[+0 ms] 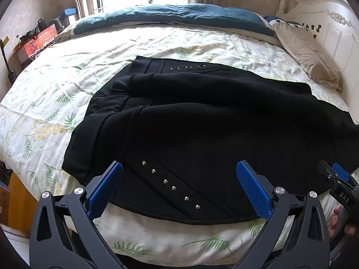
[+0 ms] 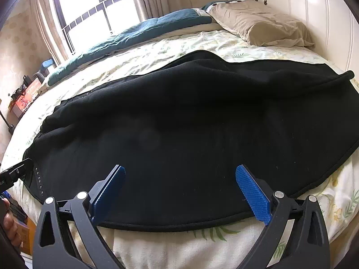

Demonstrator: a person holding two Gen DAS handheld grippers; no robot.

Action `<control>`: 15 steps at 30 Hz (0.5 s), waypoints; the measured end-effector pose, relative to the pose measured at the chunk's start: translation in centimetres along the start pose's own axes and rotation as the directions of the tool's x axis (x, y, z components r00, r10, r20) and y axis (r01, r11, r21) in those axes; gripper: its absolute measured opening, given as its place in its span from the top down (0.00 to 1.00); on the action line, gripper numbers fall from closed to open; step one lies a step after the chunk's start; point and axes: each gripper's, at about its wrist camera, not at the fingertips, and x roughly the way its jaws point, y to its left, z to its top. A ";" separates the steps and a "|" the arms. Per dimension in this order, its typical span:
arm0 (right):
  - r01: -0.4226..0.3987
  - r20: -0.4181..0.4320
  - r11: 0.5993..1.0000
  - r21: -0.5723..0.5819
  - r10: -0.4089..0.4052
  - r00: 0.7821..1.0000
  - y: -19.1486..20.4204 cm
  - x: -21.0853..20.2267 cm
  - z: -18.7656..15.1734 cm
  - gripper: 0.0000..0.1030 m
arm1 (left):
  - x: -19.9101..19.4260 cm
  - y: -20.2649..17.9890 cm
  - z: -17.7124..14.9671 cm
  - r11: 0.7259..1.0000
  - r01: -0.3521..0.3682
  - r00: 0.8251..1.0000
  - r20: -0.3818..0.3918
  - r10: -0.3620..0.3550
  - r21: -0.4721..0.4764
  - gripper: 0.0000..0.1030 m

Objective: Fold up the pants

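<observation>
Black pants lie spread across the bed, waistband to the left, with rows of small metal studs near the front edge. My left gripper is open and empty, just above the pants' near edge by the studs. My right gripper is open and empty over the near hem of the pants, to the right of the left one. The right gripper also shows at the right edge of the left wrist view. The left gripper's tip shows at the left edge of the right wrist view.
The bed has a leaf-print sheet. A teal blanket lies along the far side by the window. A beige pillow rests against the white headboard at the right. A cluttered nightstand stands far left.
</observation>
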 end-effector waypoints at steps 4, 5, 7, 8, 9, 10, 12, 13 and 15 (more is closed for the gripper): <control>0.000 -0.004 1.000 0.001 0.000 1.000 0.1 0.1 -0.1 0.05 | 0.3 -0.1 -0.1 1.000 0.002 1.000 -0.009 -0.002 0.001 0.02; 0.001 -0.005 1.000 0.000 -0.001 1.000 0.1 0.1 -0.1 0.05 | 0.3 -0.1 -0.1 1.000 0.005 1.000 -0.011 -0.005 0.000 0.02; 0.000 -0.006 1.000 -0.001 0.000 1.000 0.1 0.1 -0.2 0.05 | 0.3 -0.1 -0.2 1.000 0.007 1.000 -0.011 -0.007 0.001 0.02; -0.001 -0.009 1.000 -0.002 0.001 1.000 0.0 0.2 -0.1 0.05 | 0.3 -0.1 -0.2 1.000 0.005 1.000 -0.009 -0.005 0.001 0.02; 0.001 -0.008 1.000 -0.003 -0.001 1.000 0.0 0.2 -0.2 0.05 | 0.3 -0.1 -0.2 1.000 0.003 1.000 -0.008 -0.003 0.001 0.02; 0.002 -0.009 1.000 -0.003 -0.002 1.000 0.0 0.2 -0.1 0.05 | 0.3 -0.1 -0.2 1.000 0.005 1.000 -0.008 -0.005 0.002 0.02; 0.002 -0.011 1.000 -0.003 -0.002 1.000 0.0 0.2 -0.1 0.05 | 0.3 -0.2 -0.2 1.000 0.007 1.000 -0.009 -0.007 0.000 0.02; 0.002 -0.012 1.000 -0.004 -0.002 1.000 0.0 0.2 -0.1 0.05 | 0.2 -0.2 -0.2 1.000 0.008 1.000 -0.009 -0.008 -0.001 0.02; 0.003 -0.012 1.000 -0.005 -0.003 1.000 0.0 0.2 -0.1 0.05 | 0.2 -0.2 -0.2 1.000 0.007 1.000 -0.009 -0.007 0.002 0.02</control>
